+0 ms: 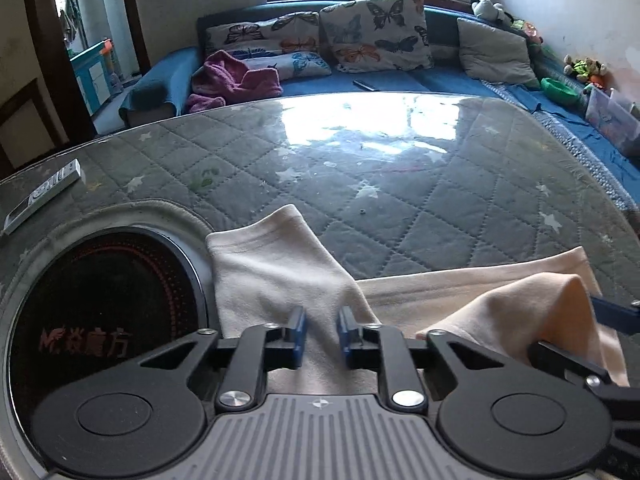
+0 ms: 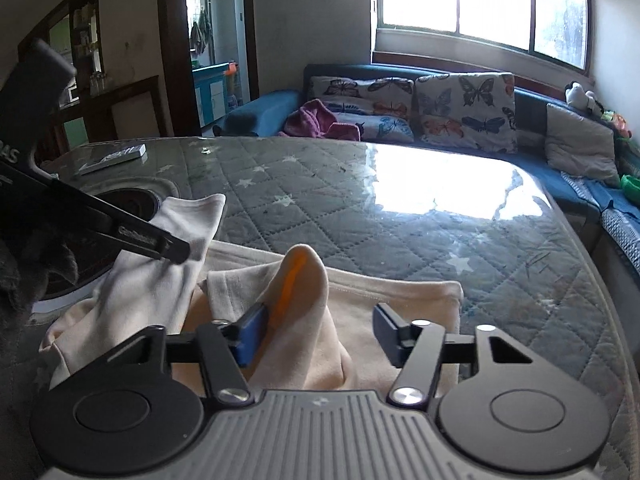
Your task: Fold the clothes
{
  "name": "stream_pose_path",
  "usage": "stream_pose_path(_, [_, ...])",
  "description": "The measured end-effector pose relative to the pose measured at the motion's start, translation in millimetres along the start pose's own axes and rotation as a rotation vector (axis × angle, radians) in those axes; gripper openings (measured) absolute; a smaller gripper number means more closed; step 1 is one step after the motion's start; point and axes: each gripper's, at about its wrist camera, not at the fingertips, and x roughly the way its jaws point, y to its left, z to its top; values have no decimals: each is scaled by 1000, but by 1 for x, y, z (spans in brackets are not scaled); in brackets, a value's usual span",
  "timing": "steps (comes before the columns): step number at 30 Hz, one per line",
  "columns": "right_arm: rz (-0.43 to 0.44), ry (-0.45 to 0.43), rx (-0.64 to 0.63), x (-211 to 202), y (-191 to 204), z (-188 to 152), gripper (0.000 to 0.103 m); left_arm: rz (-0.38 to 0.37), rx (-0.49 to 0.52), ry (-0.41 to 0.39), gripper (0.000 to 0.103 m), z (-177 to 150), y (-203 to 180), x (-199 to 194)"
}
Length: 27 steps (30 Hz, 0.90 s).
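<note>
One cream garment [image 1: 280, 272] lay at the near edge of the quilted table cover [image 1: 360, 184], partly over one round black cooktop [image 1: 108, 312]. Two grippers worked it: the left gripper [image 1: 322, 334] was pinched on a raised fold, while the right gripper [image 2: 316, 334] stood apart around another fold. One remote [image 1: 44, 196] lay beyond. Only the right wrist view showed the bright window [image 2: 480, 4]; three butterfly pillows [image 1: 376, 32] lined the blue sofa [image 1: 400, 80].
</note>
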Motion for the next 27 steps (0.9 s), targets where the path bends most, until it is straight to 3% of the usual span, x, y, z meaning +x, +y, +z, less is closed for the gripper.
stream_pose_path(5, [-15,3,38,0,-8,-2,37,-14,-17,-15,7,-3,3,-8])
stream_pose_path(9, [-5,-16,75,-5,-14,-3,17,-19,-29,-36,4,-4,8,-17])
stream_pose_path(13, [-19,-43,103,-12,-18,-4,9,-33,-49,-60,4,-6,15,-29])
stream_pose_path(27, [-142,-141,232,-59,-43,-12,6,-43,-114,-108,3,-21,47,-61])
